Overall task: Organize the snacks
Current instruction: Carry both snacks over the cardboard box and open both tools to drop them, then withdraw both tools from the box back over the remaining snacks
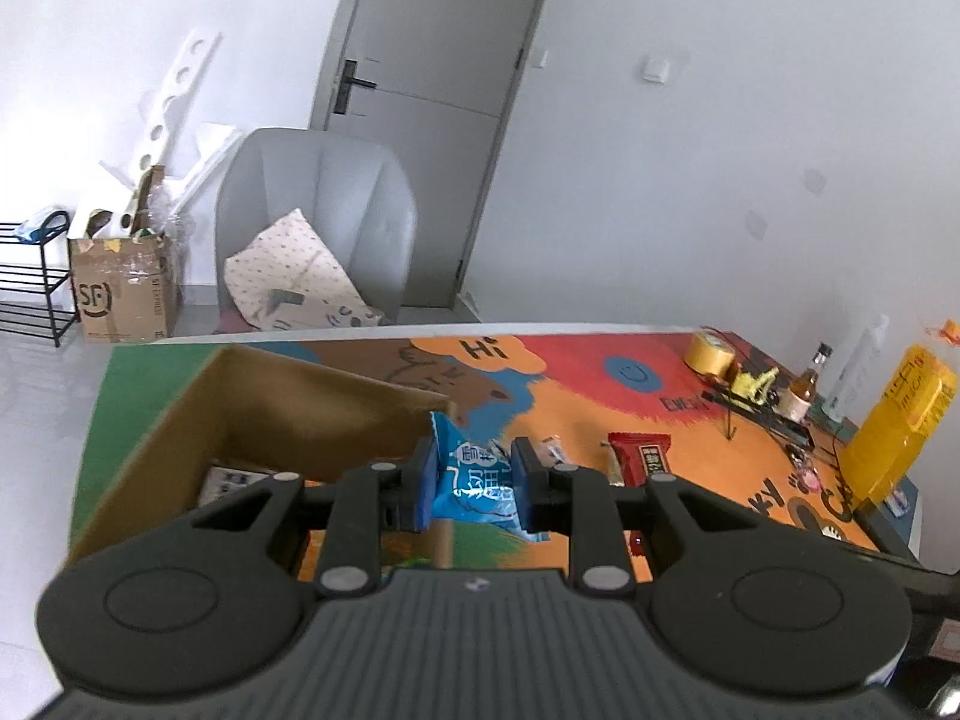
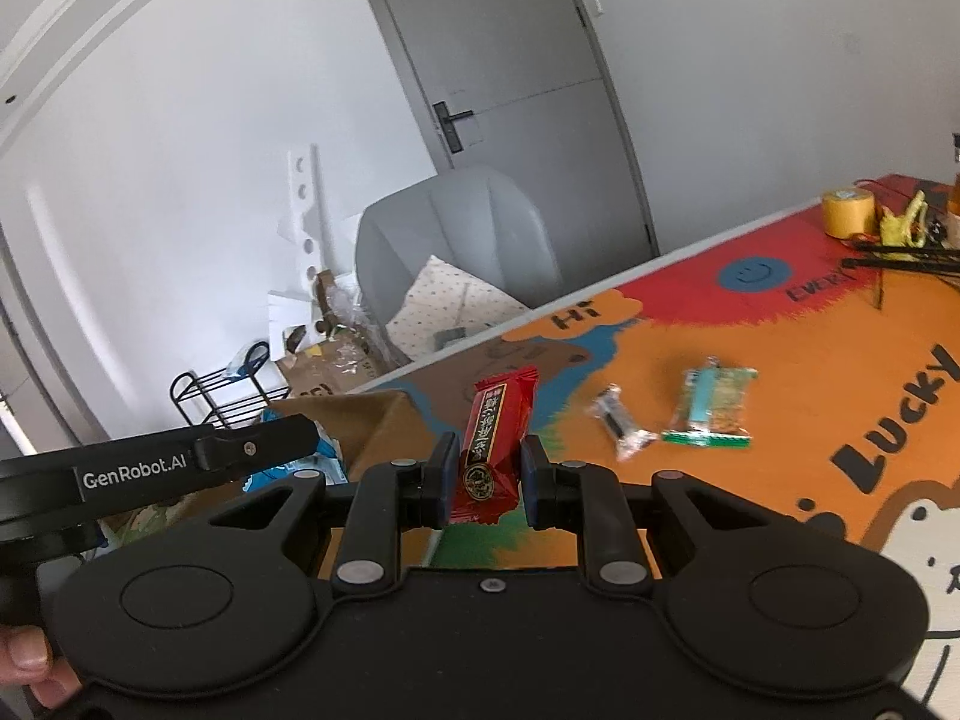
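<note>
In right gripper (image 2: pixel 483 474): red packet (image 2: pixel 495 450) upright.

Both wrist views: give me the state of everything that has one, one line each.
left gripper: shut on blue snack packet
right gripper: shut on red snack bar
cardboard box: open, a packet inside
green snack packet: loose on the table
small clear-wrapped snack: loose on the table
door: closed

A lived-in room of a home, doubling as a storage corner

A grey armchair (image 1: pixel 324 222) is holding a dotted cushion (image 1: pixel 288 276) at ten o'clock, a taped shipping carton (image 1: pixel 123 288) and black shoe rack (image 1: pixel 36 282) are sitting further left, and a grey door (image 1: pixel 432 30) is standing at twelve beyond the cartoon-printed table mat (image 1: pixel 600 372).
</note>
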